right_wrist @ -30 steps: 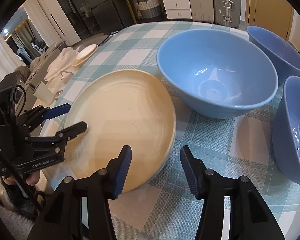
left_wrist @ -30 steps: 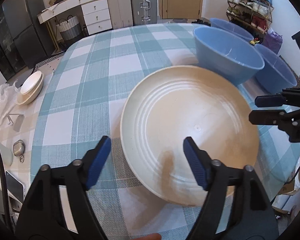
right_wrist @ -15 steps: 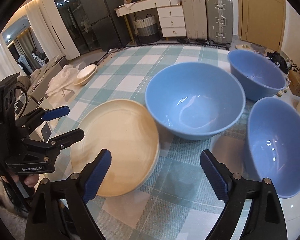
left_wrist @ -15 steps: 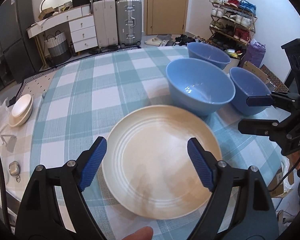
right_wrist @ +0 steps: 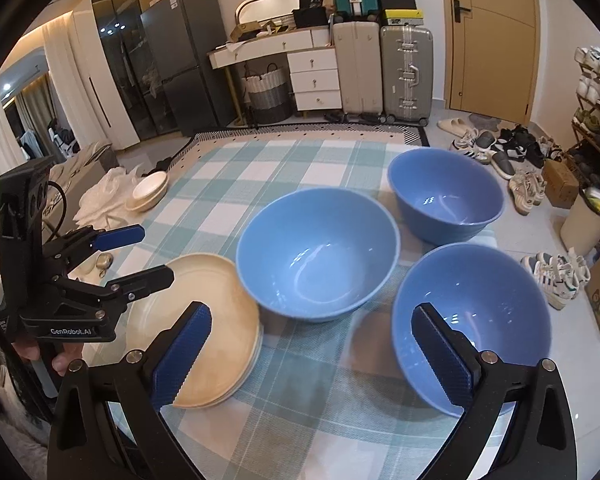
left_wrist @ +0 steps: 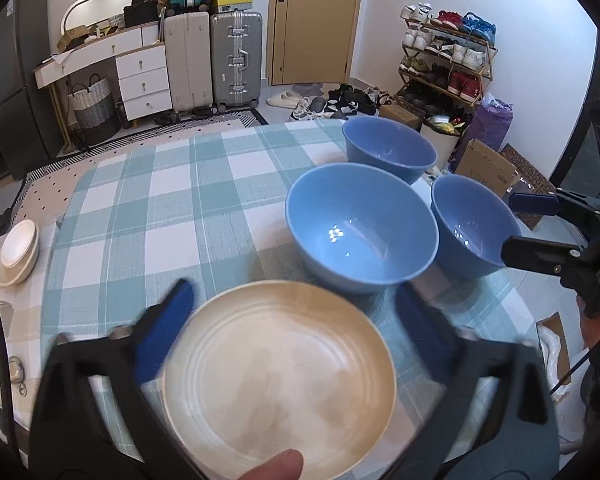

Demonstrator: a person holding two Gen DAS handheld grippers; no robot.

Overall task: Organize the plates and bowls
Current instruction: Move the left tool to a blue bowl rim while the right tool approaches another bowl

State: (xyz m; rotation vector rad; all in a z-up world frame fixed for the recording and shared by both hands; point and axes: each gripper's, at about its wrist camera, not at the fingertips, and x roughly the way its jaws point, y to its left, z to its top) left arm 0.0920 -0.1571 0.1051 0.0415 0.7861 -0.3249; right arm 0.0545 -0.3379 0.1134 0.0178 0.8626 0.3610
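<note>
Left wrist view showed the left hand-held gripper (left_wrist: 292,328) opening wide over the cream plate (left_wrist: 278,376), gripping nothing. At 3 o'clock the right hand-held gripper (right_wrist: 310,354) was spread wide, also empty. The plate lay on the worktop (left_wrist: 160,208) near its 6 o'clock edge. Three blue bowls (right_wrist: 318,254) sat unstacked, likely next. Open cloth remained toward 11 o'clock.

Both grippers' jaws are opening and have risen back from the cream plate (left_wrist: 278,376).
</note>
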